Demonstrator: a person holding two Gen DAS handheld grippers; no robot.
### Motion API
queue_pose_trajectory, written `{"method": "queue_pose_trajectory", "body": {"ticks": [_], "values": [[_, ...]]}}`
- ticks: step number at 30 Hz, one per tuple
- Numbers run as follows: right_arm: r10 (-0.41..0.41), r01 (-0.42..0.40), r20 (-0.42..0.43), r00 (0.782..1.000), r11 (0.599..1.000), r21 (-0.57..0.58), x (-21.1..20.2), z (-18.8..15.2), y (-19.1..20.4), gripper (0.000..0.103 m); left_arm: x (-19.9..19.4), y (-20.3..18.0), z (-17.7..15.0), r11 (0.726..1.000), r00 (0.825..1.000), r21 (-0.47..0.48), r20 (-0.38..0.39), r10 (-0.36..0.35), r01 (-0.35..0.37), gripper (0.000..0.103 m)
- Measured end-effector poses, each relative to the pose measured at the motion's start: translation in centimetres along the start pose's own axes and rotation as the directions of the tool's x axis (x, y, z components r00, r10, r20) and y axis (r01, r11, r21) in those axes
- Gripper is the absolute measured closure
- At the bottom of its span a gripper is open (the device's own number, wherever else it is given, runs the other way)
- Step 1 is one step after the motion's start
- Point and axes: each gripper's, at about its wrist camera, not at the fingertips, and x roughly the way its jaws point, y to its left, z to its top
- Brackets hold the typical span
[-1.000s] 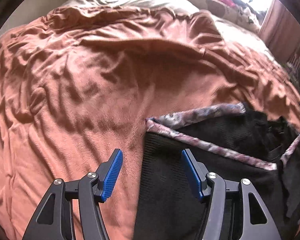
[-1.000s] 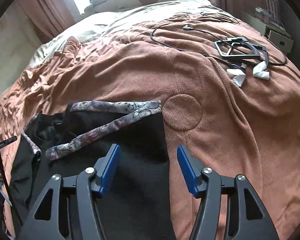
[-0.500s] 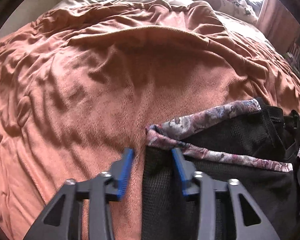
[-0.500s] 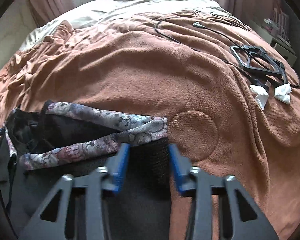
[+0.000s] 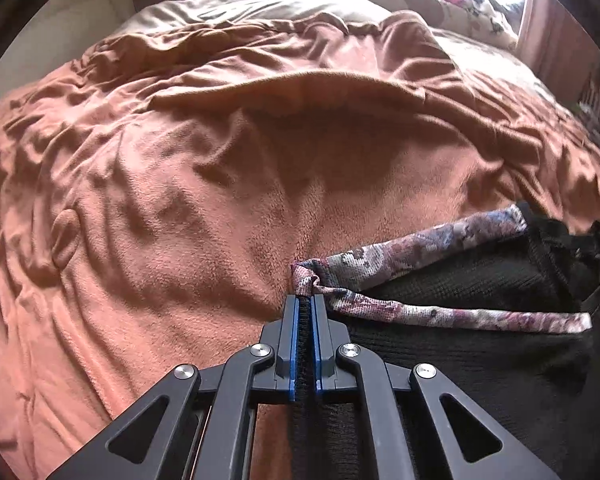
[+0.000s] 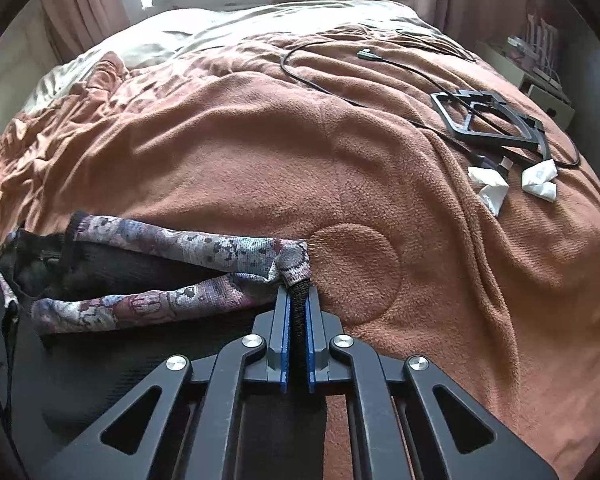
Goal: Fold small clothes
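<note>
Left wrist view: your left gripper (image 5: pixel 304 304) pinches the black knit garment (image 5: pixel 460 356) at its floral waistband (image 5: pixel 420 248) corner; your right gripper (image 6: pixel 297 300) clamps the opposite corner, band spanning sideways on fleece blanket (image 6: pixel 260 152).

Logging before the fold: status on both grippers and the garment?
Left gripper and right gripper shut on black garment, one at each patterned-trim corner. Garment flat on blanket. Cable far off.

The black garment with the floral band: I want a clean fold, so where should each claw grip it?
At the two outer corners just below the floral band, each from its own side edge. The black garment lies flat, and both the left claw and right claw already pinch there.
</note>
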Motion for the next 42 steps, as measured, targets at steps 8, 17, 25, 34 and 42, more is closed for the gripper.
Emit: {"method": "queue_pose_trajectory", "body": {"ticks": [8, 17, 25, 34, 42], "values": [[0.026, -0.026, -0.018, 0.999, 0.999, 0.018, -3.2, 0.0, -0.3, 0.043, -2.1, 0.7, 0.3, 0.999, 0.999, -0.037, -0.044, 0.009, -0.011, 0.055], [0.030, -0.032, 0.036, 0.999, 0.998, 0.047, -12.5, -4.1, -1.6, 0.040, -11.4, 2.1, -2.3, 0.999, 1.000, -0.033, 0.010, -0.011, 0.012, 0.037], [0.099, -0.106, 0.086, 0.991, 0.991, 0.085, -21.7, -9.4, -2.7, 0.037, -21.4, 2.0, -5.7, 0.999, 0.994, -0.034, 0.111, -0.025, 0.029, 0.016], [0.171, -0.191, 0.172, 0.970, 0.975, 0.109, -31.7, -15.2, -3.9, 0.007, -31.5, 1.9, -10.6, 0.994, 0.974, -0.062, 0.212, -0.078, 0.093, 0.000], [0.167, -0.181, 0.193, 0.967, 0.982, 0.053, -37.2, -20.3, -3.4, 0.000, -36.8, 2.7, -15.9, 0.989, 0.963, -0.107, 0.262, -0.066, 0.097, 0.000]]}}
